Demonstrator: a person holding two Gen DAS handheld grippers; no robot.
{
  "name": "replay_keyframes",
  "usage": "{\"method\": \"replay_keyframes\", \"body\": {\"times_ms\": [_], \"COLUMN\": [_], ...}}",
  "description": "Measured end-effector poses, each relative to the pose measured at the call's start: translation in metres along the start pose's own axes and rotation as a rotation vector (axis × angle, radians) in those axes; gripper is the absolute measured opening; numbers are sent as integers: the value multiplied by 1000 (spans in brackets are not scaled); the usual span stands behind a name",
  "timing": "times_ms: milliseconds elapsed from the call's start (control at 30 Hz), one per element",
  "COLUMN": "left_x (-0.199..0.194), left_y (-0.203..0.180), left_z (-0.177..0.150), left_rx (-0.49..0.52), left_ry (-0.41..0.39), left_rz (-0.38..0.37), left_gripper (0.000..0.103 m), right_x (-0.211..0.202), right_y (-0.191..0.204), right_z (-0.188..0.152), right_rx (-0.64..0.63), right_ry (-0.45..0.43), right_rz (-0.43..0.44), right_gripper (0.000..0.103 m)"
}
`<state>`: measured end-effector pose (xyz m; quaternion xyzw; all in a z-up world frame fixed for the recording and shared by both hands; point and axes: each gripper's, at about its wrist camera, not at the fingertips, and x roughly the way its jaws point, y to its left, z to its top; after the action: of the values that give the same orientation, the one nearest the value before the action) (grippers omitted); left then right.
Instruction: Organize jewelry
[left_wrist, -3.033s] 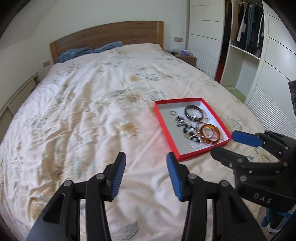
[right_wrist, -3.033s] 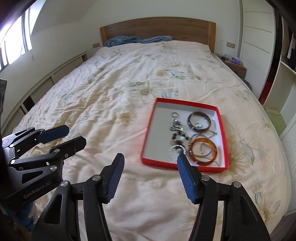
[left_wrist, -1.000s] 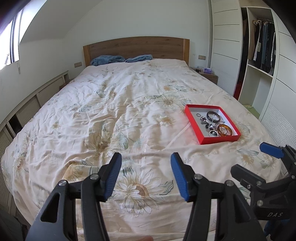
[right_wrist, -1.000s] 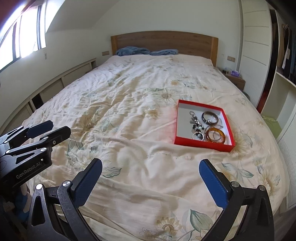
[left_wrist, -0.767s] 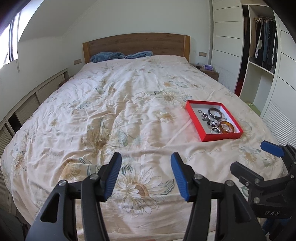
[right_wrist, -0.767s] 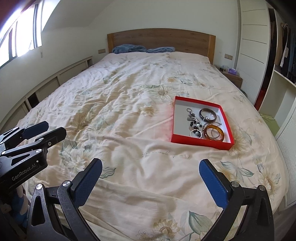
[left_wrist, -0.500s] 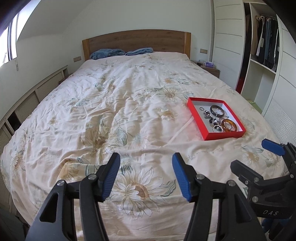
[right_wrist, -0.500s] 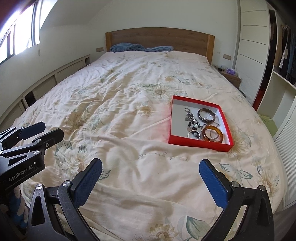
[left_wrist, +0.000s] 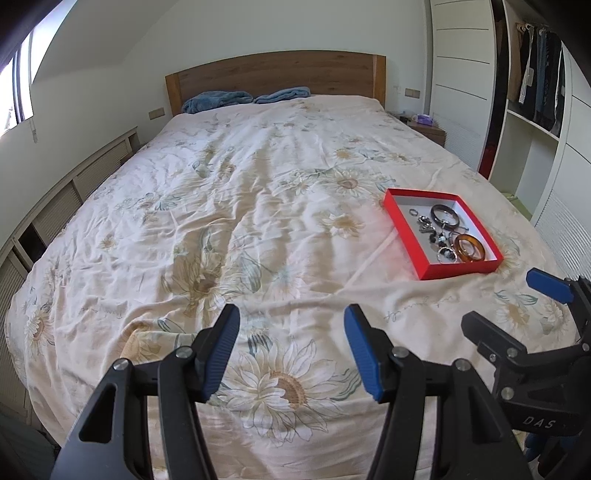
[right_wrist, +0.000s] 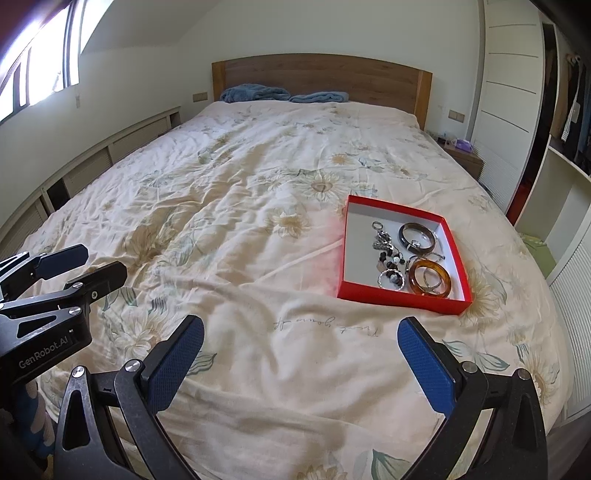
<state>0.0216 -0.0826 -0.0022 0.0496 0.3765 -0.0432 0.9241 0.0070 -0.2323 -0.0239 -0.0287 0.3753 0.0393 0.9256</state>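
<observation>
1. All the jewelry in sight lies inside the shallow red cardboard tray with a pale grey floor (right_wrist: 402, 297); none shows on the bedspread around it, so I judge the gathering step done or nearly done. What may be left is tidying inside the tray, since the pieces sit in a loose cluster, not in rows.

2. Within the tray, the translucent amber bangle (right_wrist: 430, 281) lies in the near right corner with a thin metal ring inside it. The dark glossy bangle (right_wrist: 417, 233) sits beyond it, toward the tray's far right side. A small silver ring (right_wrist: 377, 225) lies left of the dark bangle, a tangle of silver charms and dark beads (right_wrist: 388, 253) runs down the middle, and a sparkly silver hoop (right_wrist: 391, 278) rests just left of the amber bangle. The tray's left half is bare.

3. The tray rests flat on the cream sunflower-print bedspread (right_wrist: 240, 221), on the right part of the bed, toward its foot.

4. The right claw (right_wrist: 301, 360) hangs on the near side of the tray, well apart from it, fingers spread very wide and holding nothing.

5. The left claw (left_wrist: 291, 349) hovers well left of the tray, nearer the foot of the bed, moderately spread and also empty.
</observation>
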Motion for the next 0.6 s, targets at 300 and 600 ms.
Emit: {"method": "replay_keyframes", "body": {"times_ms": [300, 600], "left_x": [4, 6], "left_y": [0, -1], "left_z": [3, 4], "left_rx": [5, 11], "left_ry": [2, 2], "left_rz": [-9, -11], "left_gripper": [57, 57], "right_x": [7, 9], "right_y": [-1, -3], "right_z": [3, 2], "right_rx": [9, 15], "right_ry": [3, 8], "right_rz": [-15, -23], "right_gripper": [103, 103]}}
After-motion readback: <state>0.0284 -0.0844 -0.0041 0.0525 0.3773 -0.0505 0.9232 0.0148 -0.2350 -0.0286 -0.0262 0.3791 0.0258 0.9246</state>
